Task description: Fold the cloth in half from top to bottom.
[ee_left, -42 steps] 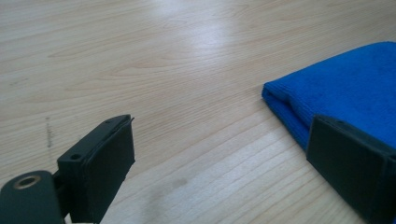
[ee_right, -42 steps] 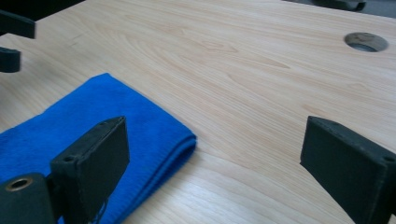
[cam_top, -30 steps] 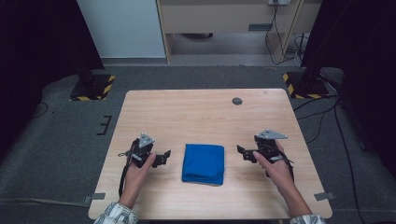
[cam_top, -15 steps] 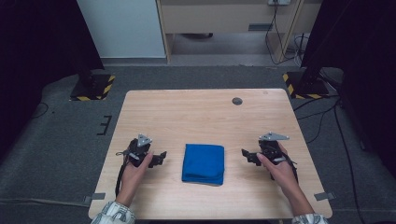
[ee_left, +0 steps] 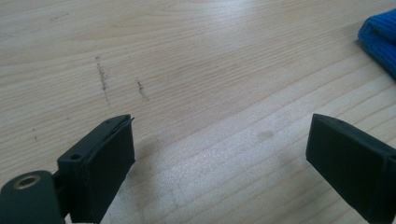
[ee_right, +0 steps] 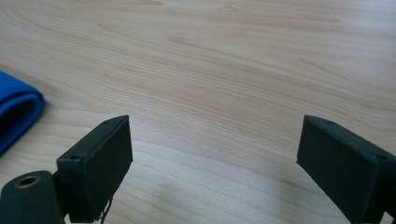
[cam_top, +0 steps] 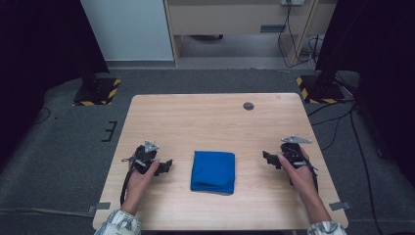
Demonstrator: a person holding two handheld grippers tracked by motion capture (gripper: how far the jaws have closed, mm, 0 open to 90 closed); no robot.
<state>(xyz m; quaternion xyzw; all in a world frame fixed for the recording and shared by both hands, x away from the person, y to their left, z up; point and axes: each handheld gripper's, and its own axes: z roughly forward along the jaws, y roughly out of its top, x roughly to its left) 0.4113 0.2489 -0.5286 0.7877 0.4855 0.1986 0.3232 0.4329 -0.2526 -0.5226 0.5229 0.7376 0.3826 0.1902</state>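
The folded blue cloth [cam_top: 213,171] lies low in the middle of the bench [cam_top: 205,117], and the left gripper [cam_top: 166,166] and right gripper [cam_top: 268,159] wait beside it with jaws apart, so the next move is probably to reach in and pinch an edge.
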